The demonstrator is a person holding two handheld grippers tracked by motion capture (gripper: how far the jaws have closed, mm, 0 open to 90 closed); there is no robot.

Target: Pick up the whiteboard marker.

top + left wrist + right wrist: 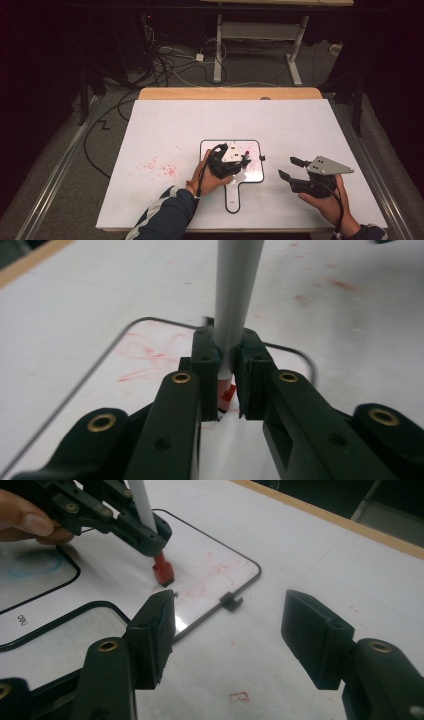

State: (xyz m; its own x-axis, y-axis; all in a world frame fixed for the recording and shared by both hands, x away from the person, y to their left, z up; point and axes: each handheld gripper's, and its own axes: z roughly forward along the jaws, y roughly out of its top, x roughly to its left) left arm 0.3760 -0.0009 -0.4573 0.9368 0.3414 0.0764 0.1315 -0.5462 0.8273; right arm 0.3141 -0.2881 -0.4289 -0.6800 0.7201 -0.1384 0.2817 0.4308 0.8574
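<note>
A small whiteboard (255, 175) with a black rim and a handle lies on the white table. My left gripper (244, 161) is over it, shut on a white marker (235, 295). The marker's red end (163, 572) points down and touches the board beside faint red scribbles (210, 575). In the left gripper view the jaws clamp the marker's shaft from both sides, and the board's rim (100, 360) curves past on the left. My right gripper (286, 167) rests to the right of the board, open, with nothing between its pads (155, 625).
Red smudges (160, 167) stain the table left of the board. A small black clip (231, 601) sits on the board's right rim. A wooden strip (230, 93) runs along the table's far edge. Cables and desk legs lie on the floor beyond.
</note>
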